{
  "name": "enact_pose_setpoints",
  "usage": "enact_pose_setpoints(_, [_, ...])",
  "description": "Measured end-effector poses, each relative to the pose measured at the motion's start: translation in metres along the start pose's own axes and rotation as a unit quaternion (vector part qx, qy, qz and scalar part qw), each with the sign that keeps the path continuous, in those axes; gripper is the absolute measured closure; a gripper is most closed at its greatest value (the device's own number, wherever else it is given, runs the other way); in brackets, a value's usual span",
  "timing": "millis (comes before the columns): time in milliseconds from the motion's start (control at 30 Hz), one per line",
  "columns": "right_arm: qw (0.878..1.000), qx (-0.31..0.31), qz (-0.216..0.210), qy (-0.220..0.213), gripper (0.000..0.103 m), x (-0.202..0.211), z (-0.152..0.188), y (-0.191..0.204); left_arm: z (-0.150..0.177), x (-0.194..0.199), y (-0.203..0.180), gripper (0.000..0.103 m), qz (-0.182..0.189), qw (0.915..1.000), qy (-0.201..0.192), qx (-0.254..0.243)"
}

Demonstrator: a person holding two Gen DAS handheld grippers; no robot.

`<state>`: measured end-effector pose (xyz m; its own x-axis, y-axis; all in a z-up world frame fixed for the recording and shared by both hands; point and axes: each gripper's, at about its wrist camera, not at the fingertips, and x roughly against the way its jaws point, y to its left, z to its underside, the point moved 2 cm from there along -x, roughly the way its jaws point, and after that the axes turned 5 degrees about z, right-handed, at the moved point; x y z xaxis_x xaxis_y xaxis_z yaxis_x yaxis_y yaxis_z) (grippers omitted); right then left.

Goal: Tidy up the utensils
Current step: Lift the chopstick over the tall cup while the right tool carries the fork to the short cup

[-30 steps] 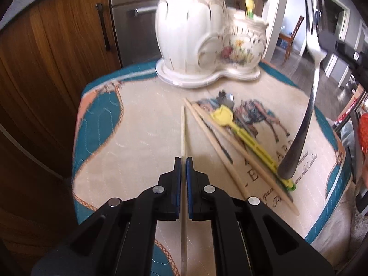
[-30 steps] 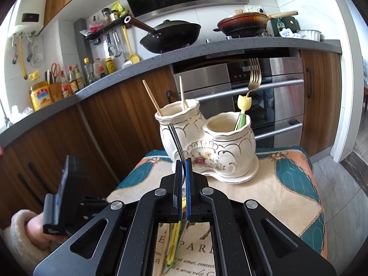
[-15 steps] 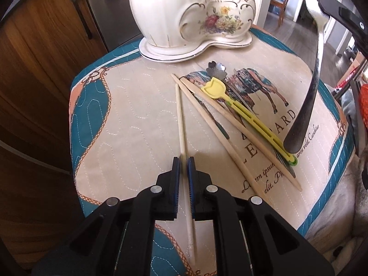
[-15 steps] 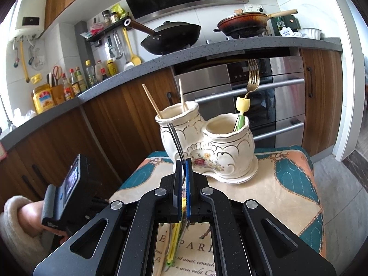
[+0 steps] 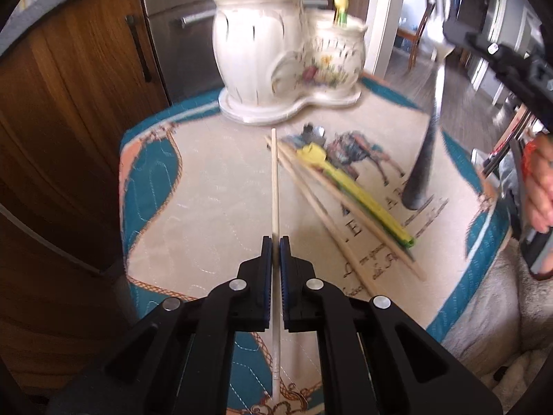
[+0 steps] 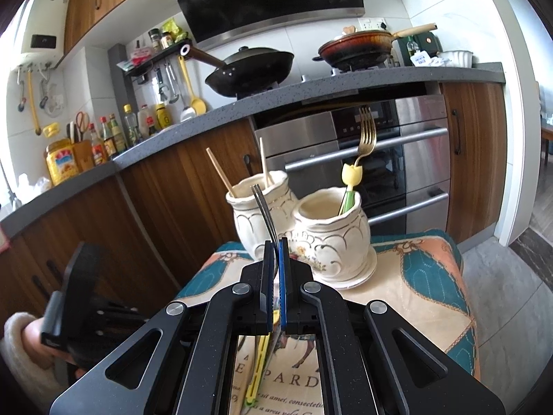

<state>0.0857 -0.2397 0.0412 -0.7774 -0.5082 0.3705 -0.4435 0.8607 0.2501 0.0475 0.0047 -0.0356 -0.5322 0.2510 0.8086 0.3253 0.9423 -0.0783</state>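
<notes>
My left gripper (image 5: 275,242) is shut on a wooden chopstick (image 5: 274,180) that points toward the white double ceramic holder (image 5: 287,65). My right gripper (image 6: 275,245) is shut on a steel fork (image 6: 264,211), tines up; in the left wrist view the fork (image 5: 425,159) hangs handle down over the mat's right side. The holder (image 6: 328,238) has two chopsticks (image 6: 221,173) in its left pot and a gold fork (image 6: 366,135) with a yellow tulip utensil in its right pot. Two chopsticks (image 5: 331,214), a yellow-green utensil (image 5: 349,180) and a small spoon lie on the mat.
The quilted teal and beige mat (image 5: 207,186) covers a small table. Wooden cabinets (image 5: 58,103) and a steel oven (image 6: 397,159) stand close behind. A counter with pans (image 6: 255,69) is above. A hand holding the other gripper shows at the left (image 6: 69,328).
My left gripper has closed on the chopstick and lifted its far end off the mat, tilting back up toward the holder. The right gripper with the fork has barely moved.
</notes>
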Motion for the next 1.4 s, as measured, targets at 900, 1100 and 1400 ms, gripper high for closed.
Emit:
enact_pose_setpoints(900, [0.986,0.022,0.077,-0.144,0.099,-0.019,-0.106,-0.012,-0.158,0.038,0.003,0.099,0.021,0.9488,-0.315,-0.02])
enact_pose_setpoints(1100, [0.983,0.009,0.089,-0.161,0.099,-0.03,-0.114,-0.025,-0.181,0.032,0.028,0.099,0.021,0.9408,-0.338,0.004])
enact_pose_setpoints(1400, [0.982,0.007,0.103,-0.156,0.099,-0.055,-0.103,-0.033,-0.202,0.017,0.043,0.099,0.033,0.9289,-0.367,0.038])
